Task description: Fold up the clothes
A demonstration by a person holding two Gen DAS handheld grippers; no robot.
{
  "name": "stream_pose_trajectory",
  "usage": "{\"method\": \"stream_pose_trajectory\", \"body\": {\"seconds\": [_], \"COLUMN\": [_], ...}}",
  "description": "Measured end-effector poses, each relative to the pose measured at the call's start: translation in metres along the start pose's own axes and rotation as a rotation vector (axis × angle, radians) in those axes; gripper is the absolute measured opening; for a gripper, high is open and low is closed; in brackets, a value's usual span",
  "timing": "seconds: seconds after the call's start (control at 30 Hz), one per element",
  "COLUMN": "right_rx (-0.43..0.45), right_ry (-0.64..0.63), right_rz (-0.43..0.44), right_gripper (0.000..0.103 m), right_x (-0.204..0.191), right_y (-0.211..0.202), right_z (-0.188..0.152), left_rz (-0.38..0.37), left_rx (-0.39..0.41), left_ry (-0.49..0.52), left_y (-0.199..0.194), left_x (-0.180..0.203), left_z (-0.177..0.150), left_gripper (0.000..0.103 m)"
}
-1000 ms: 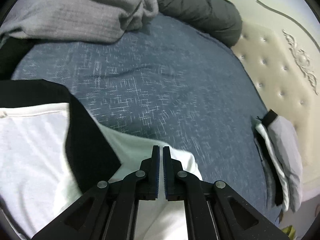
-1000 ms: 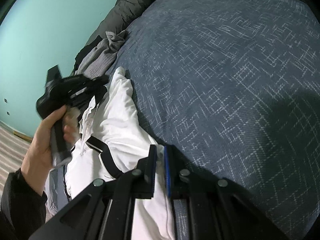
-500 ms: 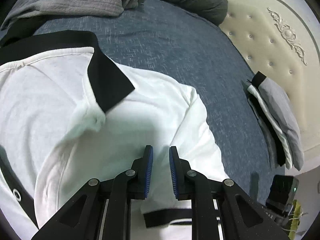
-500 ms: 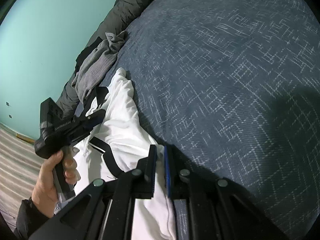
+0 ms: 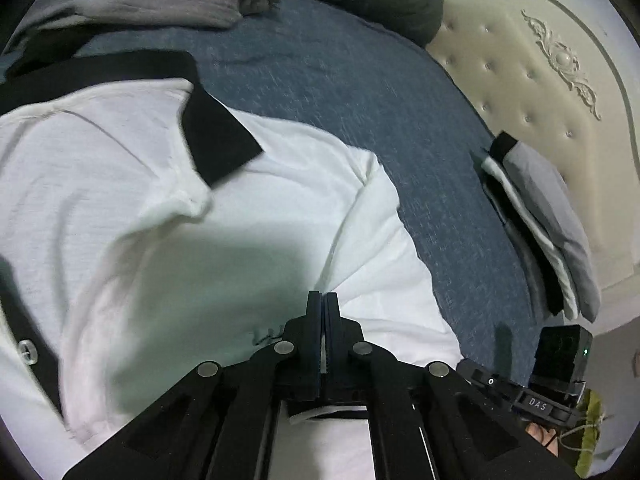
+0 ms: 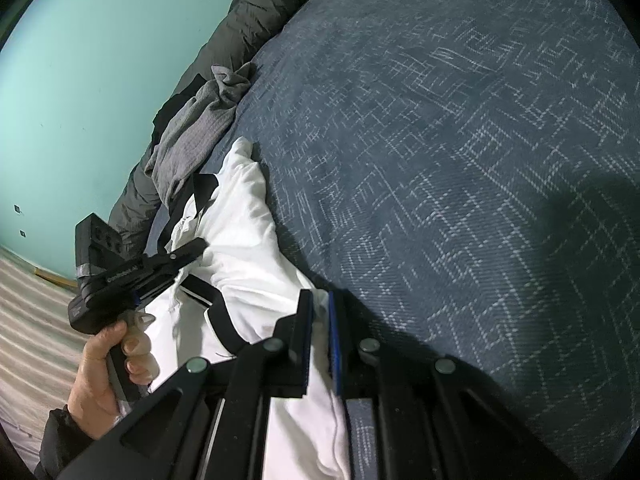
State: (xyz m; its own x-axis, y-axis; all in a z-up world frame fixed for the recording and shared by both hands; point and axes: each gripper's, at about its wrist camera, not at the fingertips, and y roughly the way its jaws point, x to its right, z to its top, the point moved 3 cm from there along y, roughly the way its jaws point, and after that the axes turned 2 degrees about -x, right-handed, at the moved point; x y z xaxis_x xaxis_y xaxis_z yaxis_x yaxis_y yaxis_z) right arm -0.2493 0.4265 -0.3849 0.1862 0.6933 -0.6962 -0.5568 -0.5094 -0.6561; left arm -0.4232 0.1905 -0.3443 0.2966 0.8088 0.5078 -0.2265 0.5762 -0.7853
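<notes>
Shirt fabric is what both tools have: your left gripper [image 5: 324, 300] has just closed its jaws on the white polo shirt [image 5: 160, 208] near the sleeve seam, and your right gripper [image 6: 320, 320] is clamped on its edge. The shirt lies bunched on the blue bedspread [image 6: 440, 140]. Lift both corners together and keep the cloth taut, so the black collar [image 5: 216, 144] lands flat.

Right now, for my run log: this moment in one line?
left claw: just closed over shirt, pinch unclear | right claw: shut on shirt
</notes>
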Motion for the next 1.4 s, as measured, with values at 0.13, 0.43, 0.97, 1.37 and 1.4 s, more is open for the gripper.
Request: {"method": "stream_pose_trajectory", "body": {"seconds": [0.13,0.43,0.97,1.37,1.4], "right_rx": [-0.001,-0.002,-0.003,-0.019,-0.021], "right_ry": [0.001,0.012,0.018,-0.001,-0.005], "right_rz": [-0.001,0.008,0.014,0.014,0.011], "right_gripper": [0.007,0.007,0.007,0.007,0.007], "right_x": [0.0,0.0,0.0,-0.003,-0.004], "right_y": [0.001,0.003,0.003,0.006,0.006], "right_z": [0.0,0.001,0.001,0.002,0.002], "left_rz": [0.036,0.008,-0.077,-0.074,-0.071], "left_rx": [0.006,0.045,0.001,-0.058,-0.055], "left_ry": [-0.038,-0.043,-0.1,-0.172,-0.174], "left_y": [-0.006,-0.017,-0.024,-0.023,-0.021], "left_x": [-0.016,-0.009,-0.012,-0.03,-0.03], "left_z": [0.002,-0.005,-0.05,-0.062,-0.062], "left_gripper": [0.001,0.03,0.003,0.004,0.006]}}
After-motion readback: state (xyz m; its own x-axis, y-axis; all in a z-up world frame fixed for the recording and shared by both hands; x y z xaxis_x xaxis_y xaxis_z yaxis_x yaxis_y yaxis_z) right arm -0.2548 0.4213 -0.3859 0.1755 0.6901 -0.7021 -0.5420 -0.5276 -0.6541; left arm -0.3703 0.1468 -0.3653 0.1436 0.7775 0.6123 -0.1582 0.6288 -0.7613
